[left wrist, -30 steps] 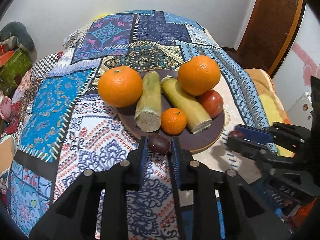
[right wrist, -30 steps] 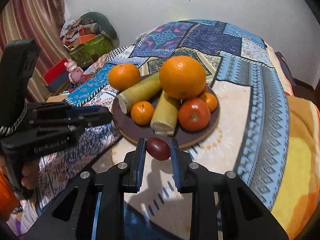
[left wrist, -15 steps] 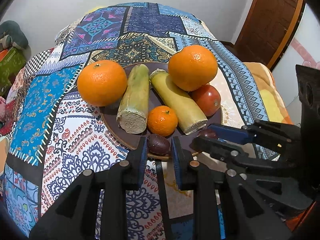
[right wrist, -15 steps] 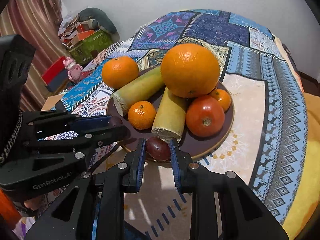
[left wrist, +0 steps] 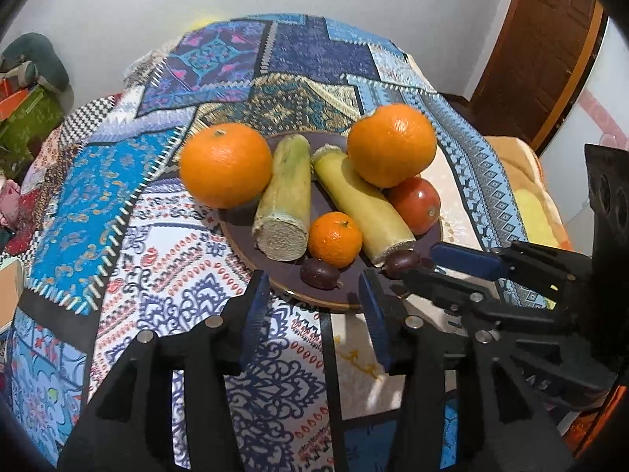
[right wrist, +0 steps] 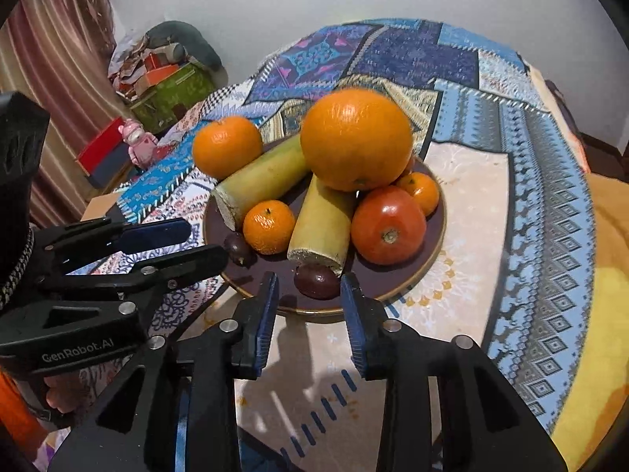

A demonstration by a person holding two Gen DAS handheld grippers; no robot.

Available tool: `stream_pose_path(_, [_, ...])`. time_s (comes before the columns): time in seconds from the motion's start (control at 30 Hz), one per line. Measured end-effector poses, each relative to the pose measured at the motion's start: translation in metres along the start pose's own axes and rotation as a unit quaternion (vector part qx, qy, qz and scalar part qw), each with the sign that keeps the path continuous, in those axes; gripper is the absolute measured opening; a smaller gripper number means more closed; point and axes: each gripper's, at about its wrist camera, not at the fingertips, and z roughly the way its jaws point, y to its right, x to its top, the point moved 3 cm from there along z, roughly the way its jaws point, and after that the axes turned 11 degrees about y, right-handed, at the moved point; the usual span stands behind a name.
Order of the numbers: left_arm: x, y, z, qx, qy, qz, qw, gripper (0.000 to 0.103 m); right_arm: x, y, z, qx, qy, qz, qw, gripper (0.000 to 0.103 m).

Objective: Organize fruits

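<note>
Both grippers, clamped on dark fruits half a second earlier, are now spread apart, and both fruits are released onto the plate. Left gripper (left wrist: 314, 287): fingers wide, one dark purple fruit (left wrist: 319, 273) lying free just beyond them on the near part of the brown plate (left wrist: 275, 271). Right gripper (right wrist: 309, 289): fingers likewise parted, the second dark fruit (right wrist: 317, 280) resting beside a sugarcane piece (right wrist: 322, 224). Behind are seen a small tangerine (left wrist: 335, 239), a second sugarcane piece (left wrist: 284, 200), a tomato (right wrist: 387, 223) and two large oranges (left wrist: 226, 165) (left wrist: 392, 144). A patchwork tablecloth (left wrist: 118, 204) is shown beneath.
</note>
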Motion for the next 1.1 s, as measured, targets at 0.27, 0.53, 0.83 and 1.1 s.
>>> stream_pose_path(0.27, [0.016, 0.002, -0.063, 0.009, 0.07, -0.018, 0.9973, 0.047, 0.022, -0.008, -0.056, -0.005, 0.058, -0.004, 0.998, 0.031])
stream_pose_path(0.53, [0.038, 0.009, -0.151, 0.007, 0.16, -0.04, 0.9863, 0.047, 0.046, -0.036, -0.137, -0.007, 0.145, -0.026, 0.989, 0.034])
stream_pose_path(0.83, [0.038, 0.031, -0.253, 0.036, 0.267, -0.018, 0.963, 0.049, 0.055, -0.076, -0.222, -0.005, 0.245, -0.057, 0.968, 0.039])
stream_pose_path(1.1, [0.025, 0.054, -0.316, 0.054, 0.335, 0.012, 0.9405, 0.066, 0.051, -0.093, -0.265, -0.012, 0.303, -0.065, 0.951, 0.052])
